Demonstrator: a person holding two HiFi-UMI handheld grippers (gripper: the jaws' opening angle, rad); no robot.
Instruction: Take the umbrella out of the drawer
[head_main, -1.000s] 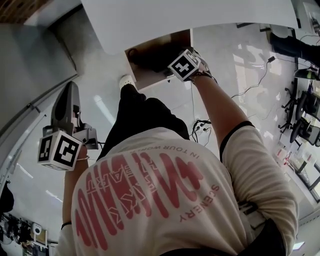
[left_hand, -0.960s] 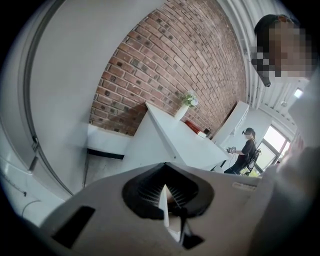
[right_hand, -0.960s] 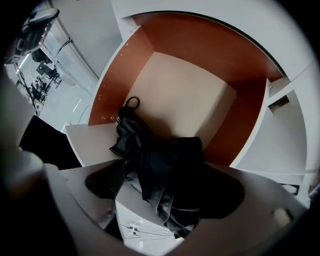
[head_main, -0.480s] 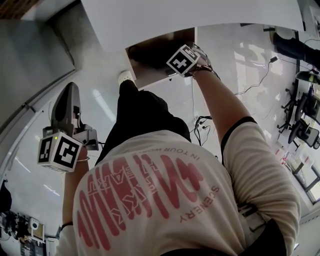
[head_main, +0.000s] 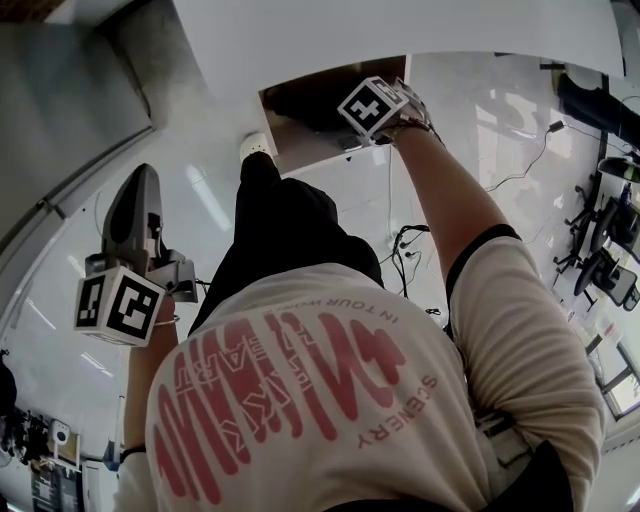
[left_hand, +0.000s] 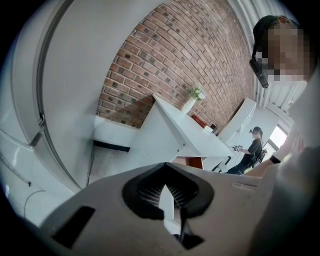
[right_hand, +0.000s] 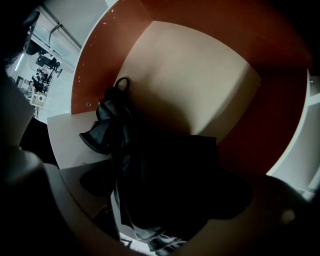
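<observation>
The drawer (head_main: 300, 152) stands pulled out under the white desk, with a pale floor (right_hand: 200, 75) and red-brown walls. A black folded umbrella (right_hand: 125, 145) lies in it, seen as a dark shape (head_main: 308, 105) in the head view. My right gripper (right_hand: 175, 192) points straight down into the drawer. Its jaws are opening wide, with the umbrella's cloth between them, and its marker cube (head_main: 372, 105) sits at the drawer's rim. My left gripper (head_main: 138, 178) hangs off to the left over the floor, its jaws (left_hand: 167, 189) shut on nothing.
The white desk top (head_main: 350, 30) overhangs the drawer. The person's dark trouser leg and white shoe (head_main: 255, 148) stand just left of it. Cables (head_main: 410, 250) lie on the glossy floor. Office chairs (head_main: 600, 250) stand at the right. A brick wall (left_hand: 165, 55) and another person (left_hand: 252, 150) show far off.
My right hand has sunk a little deeper into the drawer, over the umbrella. The left gripper hangs about where it was.
</observation>
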